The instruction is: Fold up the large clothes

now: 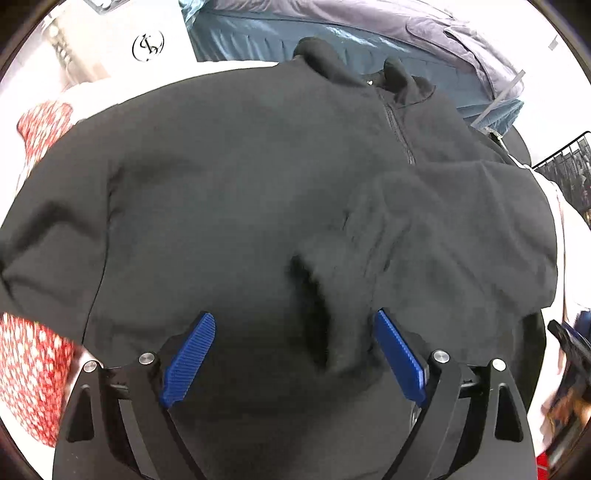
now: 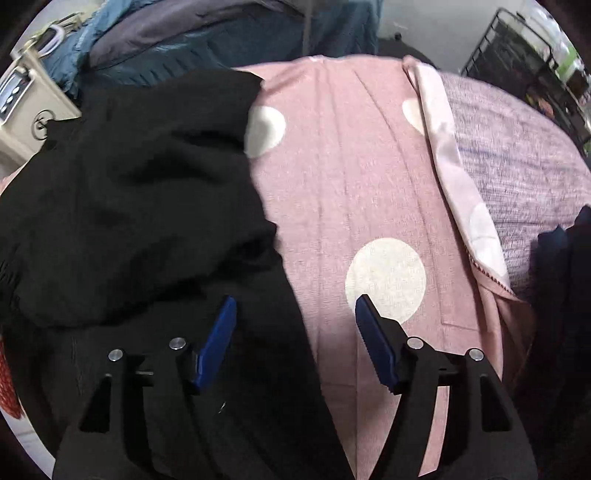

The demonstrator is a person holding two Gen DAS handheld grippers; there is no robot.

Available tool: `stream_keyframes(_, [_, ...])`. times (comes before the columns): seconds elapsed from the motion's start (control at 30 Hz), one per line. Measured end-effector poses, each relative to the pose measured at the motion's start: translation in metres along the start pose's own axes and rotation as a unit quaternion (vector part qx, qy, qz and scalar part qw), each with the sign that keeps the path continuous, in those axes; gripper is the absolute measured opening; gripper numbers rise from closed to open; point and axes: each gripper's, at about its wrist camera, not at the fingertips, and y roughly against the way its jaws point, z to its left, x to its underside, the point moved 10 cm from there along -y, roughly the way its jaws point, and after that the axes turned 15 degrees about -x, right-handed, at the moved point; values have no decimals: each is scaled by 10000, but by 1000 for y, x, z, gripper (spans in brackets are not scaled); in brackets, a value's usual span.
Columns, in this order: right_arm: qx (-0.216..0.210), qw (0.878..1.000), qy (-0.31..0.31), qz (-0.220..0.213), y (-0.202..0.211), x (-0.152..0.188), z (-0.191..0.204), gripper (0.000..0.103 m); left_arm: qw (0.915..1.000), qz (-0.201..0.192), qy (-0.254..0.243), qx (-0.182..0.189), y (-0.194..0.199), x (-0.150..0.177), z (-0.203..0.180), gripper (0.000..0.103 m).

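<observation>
A black zip-neck sweatshirt (image 1: 229,192) lies spread flat in the left wrist view, collar (image 1: 321,55) at the far end. One sleeve is folded across the body, and its cuff (image 1: 321,325) lies between the fingers of my left gripper (image 1: 293,316). That gripper points down, open, with its blue pads (image 1: 192,354) clear of the cloth. In the right wrist view the sweatshirt (image 2: 129,206) fills the left half. My right gripper (image 2: 296,298) is open over its right edge, gripping nothing.
The garment rests on a pink bedcover (image 2: 351,184) with white dots. A lilac blanket (image 2: 517,158) lies to the right, a blue quilt (image 1: 295,33) beyond the collar, and a red floral cloth (image 1: 33,369) at the left. A black wire rack (image 2: 524,55) stands far right.
</observation>
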Motion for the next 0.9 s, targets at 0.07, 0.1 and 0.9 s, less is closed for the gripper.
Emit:
stream_keyframes(0.07, [-14,9992,396,-43,9,-2,12,67,9999,-129,-101,-23,-4,-14,-12,85])
stream_keyframes(0.1, [-45,9977,669,-17,20,4,21,67,9996,-204,-199,-25,-4,-19,-16,81])
stream_keyframes(0.9, [36,9601,1729,2198,-132,-33,118,98,9935,-30,-810,-804,-21,-20,-31,92])
